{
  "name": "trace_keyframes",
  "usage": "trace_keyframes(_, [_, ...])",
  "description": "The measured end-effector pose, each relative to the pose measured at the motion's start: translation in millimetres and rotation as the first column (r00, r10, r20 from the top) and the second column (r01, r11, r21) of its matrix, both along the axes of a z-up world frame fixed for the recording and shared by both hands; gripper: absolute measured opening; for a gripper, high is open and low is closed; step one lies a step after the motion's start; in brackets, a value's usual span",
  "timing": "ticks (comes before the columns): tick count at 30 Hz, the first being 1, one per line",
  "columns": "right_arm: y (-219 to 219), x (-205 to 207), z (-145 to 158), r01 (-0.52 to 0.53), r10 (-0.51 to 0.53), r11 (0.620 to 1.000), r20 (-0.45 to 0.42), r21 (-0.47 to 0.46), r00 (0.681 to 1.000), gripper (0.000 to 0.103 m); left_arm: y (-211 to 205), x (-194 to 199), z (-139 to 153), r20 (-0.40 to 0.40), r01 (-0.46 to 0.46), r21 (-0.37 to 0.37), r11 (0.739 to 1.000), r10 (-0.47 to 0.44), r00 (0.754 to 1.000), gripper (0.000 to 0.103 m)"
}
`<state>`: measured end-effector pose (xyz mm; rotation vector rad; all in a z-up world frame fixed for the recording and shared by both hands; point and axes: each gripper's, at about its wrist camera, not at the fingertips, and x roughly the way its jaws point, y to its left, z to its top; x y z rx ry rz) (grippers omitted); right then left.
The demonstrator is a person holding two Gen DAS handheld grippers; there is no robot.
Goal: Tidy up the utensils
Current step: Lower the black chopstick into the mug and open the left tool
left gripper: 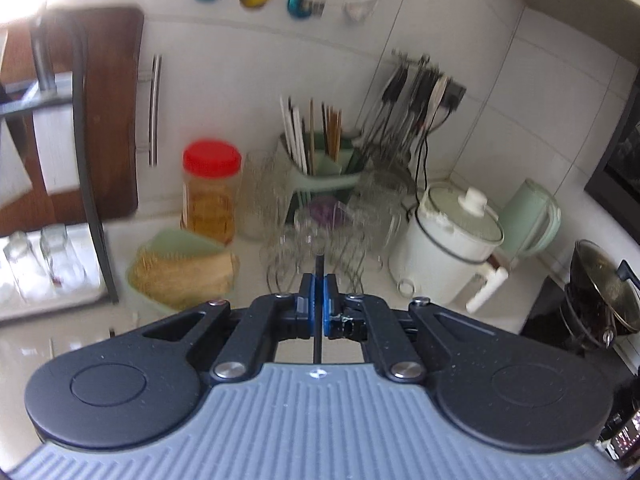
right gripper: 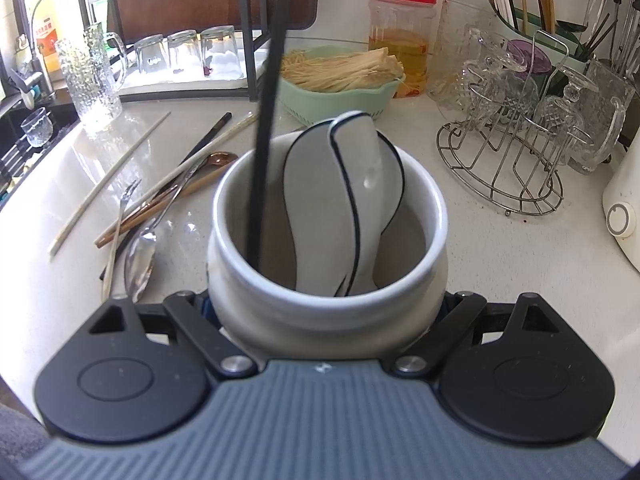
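My right gripper (right gripper: 326, 312) is spread wide around a white ceramic jar (right gripper: 424, 216), its blue pads against the jar's sides. Two white spoons with dark rims (right gripper: 344, 200) lean inside the jar. A black chopstick (right gripper: 266, 120) comes down from above with its tip inside the jar's left half. In the left wrist view my left gripper (left gripper: 319, 280) is shut on that black chopstick (left gripper: 318, 344), which runs upright between the blue pads. Left of the jar, loose utensils lie on the counter: a pale chopstick (right gripper: 108, 180), a metal spoon (right gripper: 140, 256), a fork (right gripper: 120, 216) and a brown spoon (right gripper: 220, 158).
Behind the jar stand a green basket of noodles (right gripper: 340, 96) and a red-lidded jar (right gripper: 402, 36). A wire rack of glasses (right gripper: 516, 136) stands to the right, a green chopstick holder (left gripper: 320, 168) and a white cooker (left gripper: 444, 252) at the wall. A sink (right gripper: 28, 136) lies left.
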<state>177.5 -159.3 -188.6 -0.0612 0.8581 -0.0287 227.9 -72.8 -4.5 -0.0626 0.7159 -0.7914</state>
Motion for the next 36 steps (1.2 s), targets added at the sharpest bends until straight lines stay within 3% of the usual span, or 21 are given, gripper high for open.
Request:
trace_keyframes(9, [0.6,0.3,-0.1,-0.002,0.002,1.000,0.002,-0.002,1.000,0.092,-1.7,-10.0,-27.8,-0.070,0.028,0.030,0.999,-0.026,0.997,0.004])
trace_keyframes(21, [1.5,-0.9,-0.2,-0.006,0.006,1.000,0.008,-0.006,1.000,0.092,0.3,-4.4,-25.0,-0.109,0.004,0.037,0.999,0.000,0.994,0.006])
trace_keyframes(23, [1.6,-1.0,-0.3,-0.005,0.005,1.000,0.009,-0.004,1.000,0.092,2.4,-4.7,-23.2,-0.102,-0.003,0.036,0.999,0.007,0.995,0.013])
trace_keyframes(25, [1.5,-1.2,-0.5,-0.001,0.001,1.000,0.012,-0.003,1.000,0.093,5.0,-6.8,-21.0,-0.092,-0.009,0.040,0.999,0.013,0.996,0.030])
trace_keyframes(28, [0.2,-0.8,-0.9,0.008,-0.008,1.000,0.014,0.006,1.000,0.092,10.7,-9.0,-18.0,-0.080,-0.027,0.047,0.999,0.031,0.996,0.040])
trace_keyframes(36, [-3.4,1.0,-2.7,0.032,-0.033,0.999,0.019,0.028,0.999,0.091,35.2,-14.1,-16.1,-0.067,-0.094,0.062,0.994,0.098,0.993,0.044])
